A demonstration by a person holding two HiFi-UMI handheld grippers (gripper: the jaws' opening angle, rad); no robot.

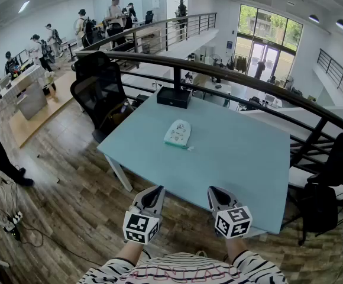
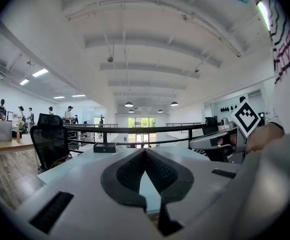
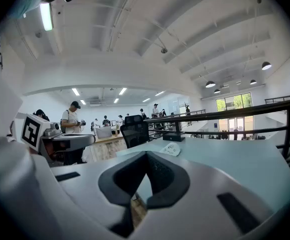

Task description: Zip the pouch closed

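Note:
A small white and mint-green pouch (image 1: 178, 133) lies flat near the middle of the light blue table (image 1: 236, 158); in the right gripper view the pouch (image 3: 172, 149) shows far off on the tabletop. My left gripper (image 1: 157, 190) and right gripper (image 1: 212, 191) hover side by side at the table's near edge, well short of the pouch. Both are shut with nothing between their jaws. In the left gripper view the left gripper (image 2: 145, 153) points across the table and the pouch is hidden behind its jaws. The right gripper (image 3: 146, 155) points level over the table.
A black box (image 1: 173, 97) sits at the table's far edge by a dark railing (image 1: 230, 76). A black office chair (image 1: 100, 93) stands at the far left corner. Several people stand at desks in the background left.

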